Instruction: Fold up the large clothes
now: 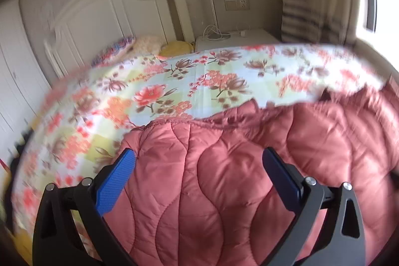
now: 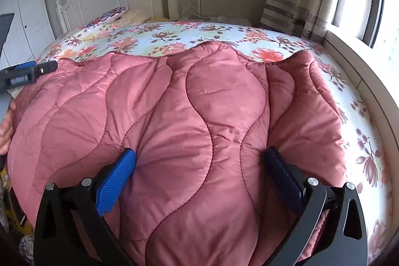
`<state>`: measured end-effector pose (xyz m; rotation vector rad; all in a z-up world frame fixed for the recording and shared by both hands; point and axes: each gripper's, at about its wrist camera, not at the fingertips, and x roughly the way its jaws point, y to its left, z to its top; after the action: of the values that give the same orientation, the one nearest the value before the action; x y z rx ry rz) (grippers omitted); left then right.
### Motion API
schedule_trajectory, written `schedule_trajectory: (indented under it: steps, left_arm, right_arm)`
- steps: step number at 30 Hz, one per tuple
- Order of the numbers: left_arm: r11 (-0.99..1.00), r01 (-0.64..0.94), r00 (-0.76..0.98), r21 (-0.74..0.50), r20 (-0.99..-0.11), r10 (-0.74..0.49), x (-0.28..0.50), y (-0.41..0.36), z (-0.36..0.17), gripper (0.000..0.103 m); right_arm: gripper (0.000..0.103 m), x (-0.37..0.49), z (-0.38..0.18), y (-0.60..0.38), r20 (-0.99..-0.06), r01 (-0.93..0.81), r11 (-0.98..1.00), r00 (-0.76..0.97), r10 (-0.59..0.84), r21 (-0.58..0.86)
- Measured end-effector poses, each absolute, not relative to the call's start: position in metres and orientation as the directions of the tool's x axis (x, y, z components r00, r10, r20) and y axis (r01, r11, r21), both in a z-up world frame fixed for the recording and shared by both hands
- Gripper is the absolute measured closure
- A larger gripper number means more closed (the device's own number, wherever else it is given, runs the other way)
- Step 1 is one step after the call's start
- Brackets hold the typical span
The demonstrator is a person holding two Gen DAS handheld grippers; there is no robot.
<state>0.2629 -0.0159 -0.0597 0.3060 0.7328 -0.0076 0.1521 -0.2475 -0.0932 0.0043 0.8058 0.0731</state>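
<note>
Pink quilted coat (image 2: 174, 116) lies spread on the bed (image 2: 159, 39), mostly toward its near edge. Left gripper (image 1: 199, 161) & right gripper (image 2: 199, 158) both spread wide over it, holding nothing.

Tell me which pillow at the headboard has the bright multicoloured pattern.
The leftmost pillow, nearest the wardrobe: purple, red and blue pattern. The pillow beside it is pale cream; the yellow one is plain.
</note>
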Motion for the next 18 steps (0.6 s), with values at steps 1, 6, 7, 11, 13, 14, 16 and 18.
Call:
schedule_trajectory:
  steps: [1, 6, 7, 11, 13, 14, 16, 18]
  left_arm:
    - [0.936, 0.123, 0.727, 0.329, -0.672, 0.141, 0.268, -0.021, -0.077, 0.002]
    - [0.965, 0.123, 0.675, 0.231, -0.732, 0.089, 0.285, -0.007, -0.094, 0.002]
    - [0.964, 0.124, 0.675, 0.234, -0.732, 0.091, 0.285, -0.008, -0.095, 0.002]
    - [0.963, 0.119, 0.681, 0.243, -0.725, 0.099, 0.285, -0.008, -0.096, 0.002]
    - [0.963, 0.118, 0.682, 0.243, -0.725, 0.099, 0.284, -0.010, -0.095, 0.002]
    - [0.963, 0.118, 0.682, 0.243, -0.725, 0.099, 0.285, -0.009, -0.095, 0.002]
    - [0.963, 0.117, 0.683, 0.244, -0.723, 0.101, 0.285, -0.008, -0.095, 0.002]
    - [0.963, 0.120, 0.682, 0.243, -0.724, 0.098, 0.285, -0.007, -0.094, 0.002]
  right_arm:
    - [0.005, 0.142, -0.085, -0.252, -0.694, -0.058, 0.997, 0.715, 0.081, 0.056]
    - [0.005, 0.082, -0.055, -0.279, -0.561, -0.151, 0.947, 0.775, 0.291, 0.283]
    - [0.005, 0.064, -0.053, -0.287, -0.531, -0.182, 0.921, 0.771, 0.351, 0.345]
    - [0.005, 0.012, -0.066, -0.308, -0.486, -0.234, 0.818, 0.707, 0.515, 0.526]
    - [0.005, -0.008, -0.078, -0.310, -0.505, -0.206, 0.801, 0.682, 0.529, 0.562]
    - [0.005, -0.017, -0.088, -0.310, -0.516, -0.190, 0.790, 0.664, 0.541, 0.583]
    - [0.005, -0.027, -0.106, -0.308, -0.541, -0.155, 0.773, 0.631, 0.557, 0.615]
    - [0.007, -0.025, -0.118, -0.305, -0.568, -0.119, 0.777, 0.615, 0.547, 0.618]
